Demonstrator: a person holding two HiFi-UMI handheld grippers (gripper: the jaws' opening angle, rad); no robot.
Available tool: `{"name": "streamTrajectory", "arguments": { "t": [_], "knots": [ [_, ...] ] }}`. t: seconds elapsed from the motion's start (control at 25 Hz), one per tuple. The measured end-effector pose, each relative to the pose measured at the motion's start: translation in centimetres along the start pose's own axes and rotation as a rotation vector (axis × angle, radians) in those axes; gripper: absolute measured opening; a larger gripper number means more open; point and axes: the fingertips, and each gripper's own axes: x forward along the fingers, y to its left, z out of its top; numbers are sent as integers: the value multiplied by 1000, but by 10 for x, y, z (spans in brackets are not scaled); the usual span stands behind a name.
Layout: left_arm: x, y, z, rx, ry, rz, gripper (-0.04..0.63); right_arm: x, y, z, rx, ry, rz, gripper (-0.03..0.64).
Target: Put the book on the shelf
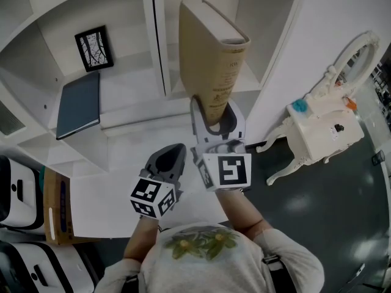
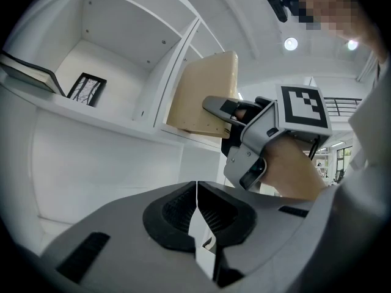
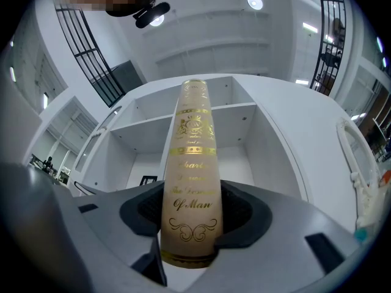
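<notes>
A tan hardback book [image 1: 211, 60] with gold lettering on its spine [image 3: 192, 176] stands upright in my right gripper [image 1: 214, 124], whose jaws are shut on its lower spine end. The book's upper part reaches into the right-hand compartment of the white shelf [image 1: 156, 60]. In the left gripper view the book [image 2: 204, 102] tilts at the compartment's mouth. My left gripper [image 1: 168, 163] hangs below and left of the book, shut with nothing between its jaws [image 2: 197, 209].
In the left compartment lie a dark blue book [image 1: 79, 105] flat and a small black picture frame [image 1: 93, 48] at the back. A white ornate side table [image 1: 321, 127] stands to the right on the dark floor. A cardboard box [image 1: 58, 215] sits at lower left.
</notes>
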Motion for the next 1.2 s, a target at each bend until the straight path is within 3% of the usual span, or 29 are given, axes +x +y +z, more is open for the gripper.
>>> {"name": "streamTrajectory", "arguments": {
  "t": [1.2],
  "knots": [
    [2, 13, 1, -7, 4, -5, 32, 28, -1, -9, -26, 20, -46, 225]
  ]
}}
